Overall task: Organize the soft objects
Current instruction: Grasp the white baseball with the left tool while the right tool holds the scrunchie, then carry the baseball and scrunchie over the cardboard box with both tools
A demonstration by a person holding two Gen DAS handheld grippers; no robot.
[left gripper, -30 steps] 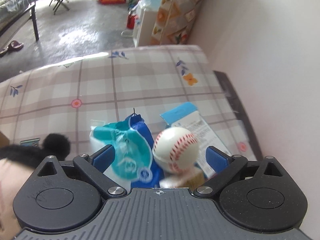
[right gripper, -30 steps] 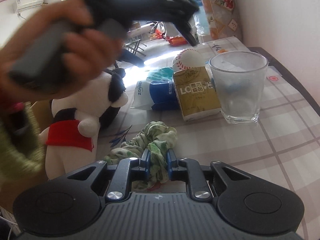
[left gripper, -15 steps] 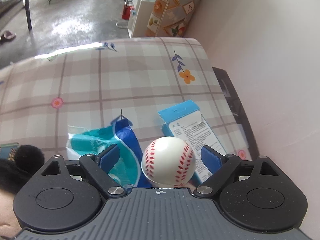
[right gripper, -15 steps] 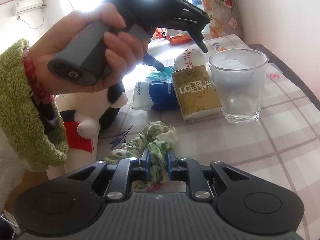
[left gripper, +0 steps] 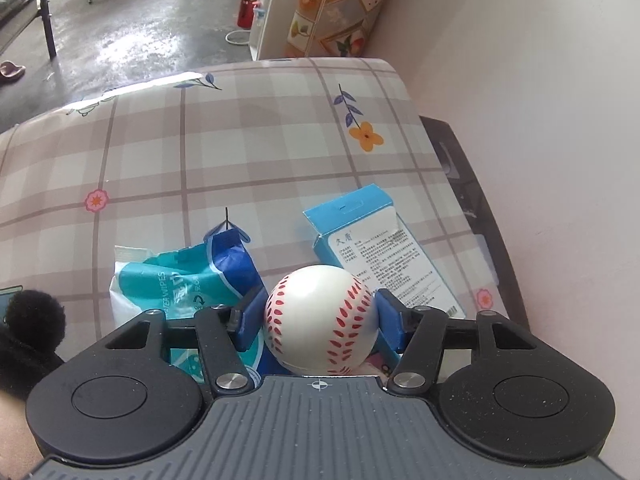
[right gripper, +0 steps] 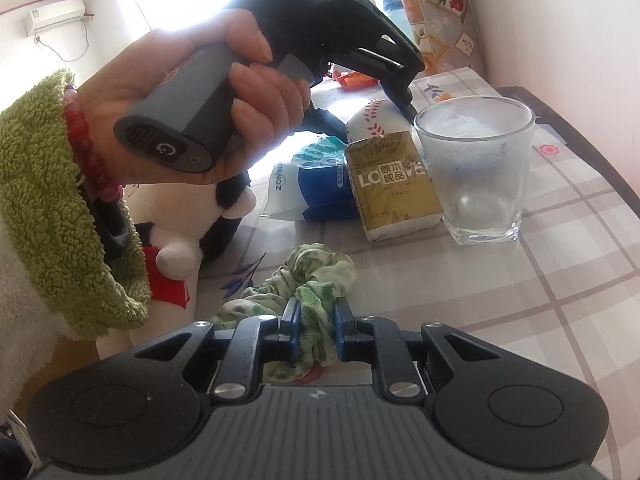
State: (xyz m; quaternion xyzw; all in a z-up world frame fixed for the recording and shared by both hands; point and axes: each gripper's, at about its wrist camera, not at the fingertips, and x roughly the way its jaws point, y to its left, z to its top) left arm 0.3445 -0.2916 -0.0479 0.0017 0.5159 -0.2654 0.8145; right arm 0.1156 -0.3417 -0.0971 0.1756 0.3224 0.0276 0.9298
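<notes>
The left gripper (left gripper: 320,318), its jaws just closed in, clamps the baseball (left gripper: 320,320) near the table's (left gripper: 240,152) wall-side edge, while the right gripper (right gripper: 316,326) pinches the green scrunchie (right gripper: 316,280).

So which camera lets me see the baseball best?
The left wrist camera: the baseball sits big and whole between the left claw, whose jaws have just closed onto it. The right wrist camera shows only its top, behind the gold tissue pack.
</notes>
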